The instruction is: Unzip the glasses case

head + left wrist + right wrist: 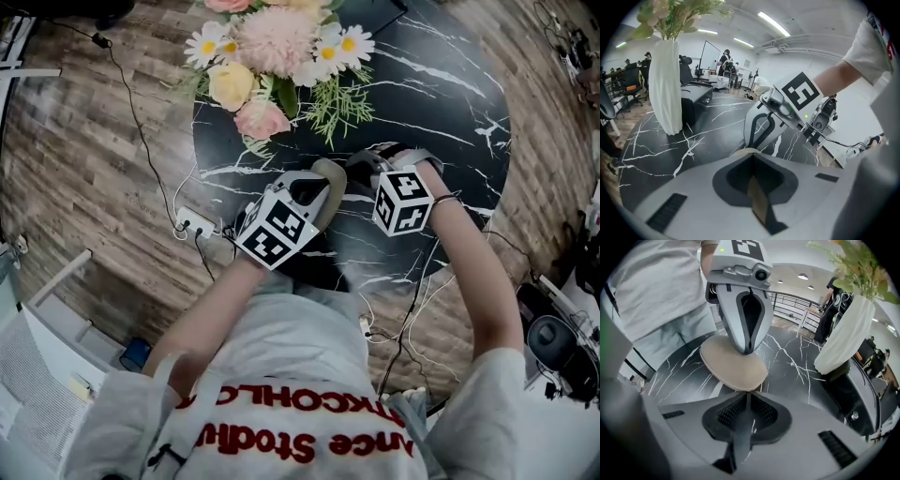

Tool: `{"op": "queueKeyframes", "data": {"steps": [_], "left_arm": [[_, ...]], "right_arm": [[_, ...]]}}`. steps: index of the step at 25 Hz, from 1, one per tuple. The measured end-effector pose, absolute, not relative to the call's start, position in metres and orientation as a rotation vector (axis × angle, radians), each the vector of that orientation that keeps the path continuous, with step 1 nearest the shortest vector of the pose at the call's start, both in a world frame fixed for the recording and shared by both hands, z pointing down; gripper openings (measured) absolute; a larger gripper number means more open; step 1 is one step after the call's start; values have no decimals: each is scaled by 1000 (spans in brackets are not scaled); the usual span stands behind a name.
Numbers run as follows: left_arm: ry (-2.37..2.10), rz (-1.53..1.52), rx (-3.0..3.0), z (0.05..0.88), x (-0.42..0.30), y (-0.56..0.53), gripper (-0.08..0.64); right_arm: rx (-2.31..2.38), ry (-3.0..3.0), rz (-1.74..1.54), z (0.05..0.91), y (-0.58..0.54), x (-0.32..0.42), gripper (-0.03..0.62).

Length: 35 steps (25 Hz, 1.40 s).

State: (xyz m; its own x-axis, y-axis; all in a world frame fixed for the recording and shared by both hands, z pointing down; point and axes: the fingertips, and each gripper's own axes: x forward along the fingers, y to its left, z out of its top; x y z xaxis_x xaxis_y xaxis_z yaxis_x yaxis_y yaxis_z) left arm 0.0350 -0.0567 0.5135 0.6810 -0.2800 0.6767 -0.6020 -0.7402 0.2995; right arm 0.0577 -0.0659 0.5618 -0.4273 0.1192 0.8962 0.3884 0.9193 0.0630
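Glasses case (733, 366) flat on counter (787, 362), left end clamped in left tool (746, 350); right tool (748, 401) nearly shut at right end, apparently pinching zip pull (749, 397). I would brace left and draw the pull along the seam, low and steady

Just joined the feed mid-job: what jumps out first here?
The left tongs and right tongs meet on a beige case in the middle of a round black marble table. The left clamps one end and the right pinches the opposite edge. A big bouquet in a white vase stands on the table's side away from the person.
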Motion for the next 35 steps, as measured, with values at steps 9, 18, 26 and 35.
{"op": "queueKeyframes", "data": {"steps": [9,18,26,35], "left_arm": [[-669,844,2390,514,35,-57,0],[-654,842,2402,515,37,-52,0],[-621,804,2412,511,38,-51,0],[-547,971,2406,509,34,-39,0]], "right_arm": [[-459,-1939,-354,560,-64,59,32],[-656,-1936,-202,566,8,74,15],[-59,-2126,-15,565,-25,82,18],[-327,-1995,-186,562,-53,64,100]]}}
